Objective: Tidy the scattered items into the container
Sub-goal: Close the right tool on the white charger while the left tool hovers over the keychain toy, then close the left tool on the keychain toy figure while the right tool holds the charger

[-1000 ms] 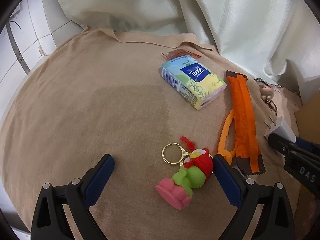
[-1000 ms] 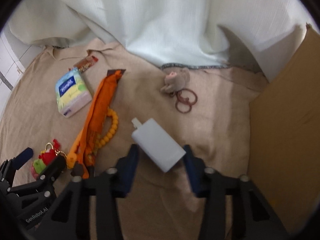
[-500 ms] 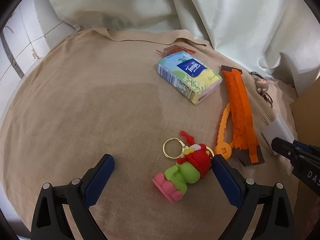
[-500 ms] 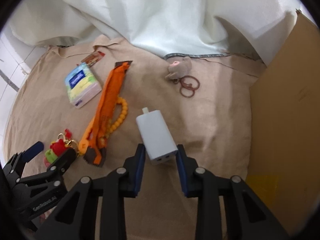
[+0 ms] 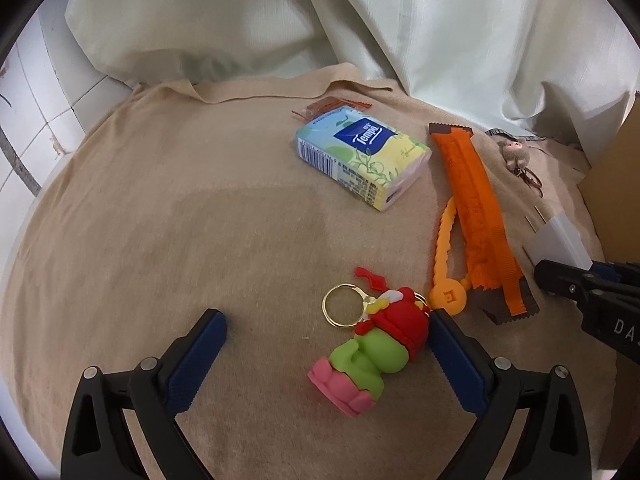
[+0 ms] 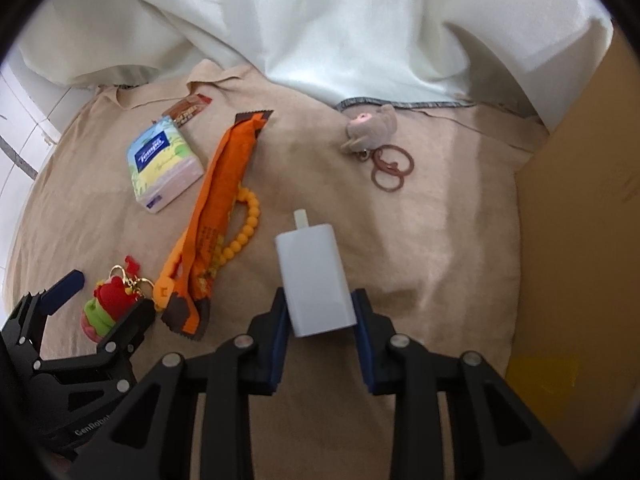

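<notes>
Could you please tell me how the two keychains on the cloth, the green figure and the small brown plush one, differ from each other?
The green figure keychain is glossy and brightly coloured, with a red hat and pink base; the brown plush keychain is dull and fuzzy. The green one has a gold ring, the plush one reddish-brown rings. The green one lies between the fingers of the open left hand-held gripper; the plush one lies far back by the curtain. Both rest on the tan cloth.

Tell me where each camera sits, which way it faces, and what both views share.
Left wrist: on the left hand-held gripper, looking down its open fingers at the frog keychain; the right hand-held gripper shows at the right edge.
Right wrist: on the right hand-held gripper, fingers closed on the white charger; cardboard box at right.
Shared: tissue pack, orange wrapper.
</notes>
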Tool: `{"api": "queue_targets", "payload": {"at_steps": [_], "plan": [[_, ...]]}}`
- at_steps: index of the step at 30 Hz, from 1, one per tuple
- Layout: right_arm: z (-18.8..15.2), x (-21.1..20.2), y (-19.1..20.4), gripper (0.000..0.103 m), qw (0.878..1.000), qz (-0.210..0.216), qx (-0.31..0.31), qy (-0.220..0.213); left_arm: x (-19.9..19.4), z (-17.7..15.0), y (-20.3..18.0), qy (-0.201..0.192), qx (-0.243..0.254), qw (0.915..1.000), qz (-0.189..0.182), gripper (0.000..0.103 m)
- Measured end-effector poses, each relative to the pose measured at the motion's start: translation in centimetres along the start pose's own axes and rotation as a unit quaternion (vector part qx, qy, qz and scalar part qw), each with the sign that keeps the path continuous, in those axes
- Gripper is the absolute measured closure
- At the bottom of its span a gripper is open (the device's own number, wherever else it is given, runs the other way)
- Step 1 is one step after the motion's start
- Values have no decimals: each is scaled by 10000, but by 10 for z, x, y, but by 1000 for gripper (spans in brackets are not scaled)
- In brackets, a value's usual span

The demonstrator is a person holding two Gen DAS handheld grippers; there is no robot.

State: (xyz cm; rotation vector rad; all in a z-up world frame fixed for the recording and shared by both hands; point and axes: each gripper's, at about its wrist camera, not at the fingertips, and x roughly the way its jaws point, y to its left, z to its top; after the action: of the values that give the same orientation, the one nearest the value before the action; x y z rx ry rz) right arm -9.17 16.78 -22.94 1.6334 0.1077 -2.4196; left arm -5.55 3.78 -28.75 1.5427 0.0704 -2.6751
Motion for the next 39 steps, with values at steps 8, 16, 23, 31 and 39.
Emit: {"api": "queue_targets", "payload": {"at_steps": [8,16,23,31,39], "plan": [[-3,-2,1,71,10000,60,67,-38,1,4,2,112,62,9999,-52,0],[-2,-7,1,74,9998,59,103,-132,-8,4,-1,21,237,9995,-224,28],[-5,-13,5,74,9998,84,76,-147,-14,7,7,68,118,9982,-592,45],[-10,-15,7,74,9998,115,85,-156,-18,5,17,142,269,9955,-901,45],[-10,-14,11,74,9998,128,64,-116,-19,-3,2,87,935,9927,-755,58]]}}
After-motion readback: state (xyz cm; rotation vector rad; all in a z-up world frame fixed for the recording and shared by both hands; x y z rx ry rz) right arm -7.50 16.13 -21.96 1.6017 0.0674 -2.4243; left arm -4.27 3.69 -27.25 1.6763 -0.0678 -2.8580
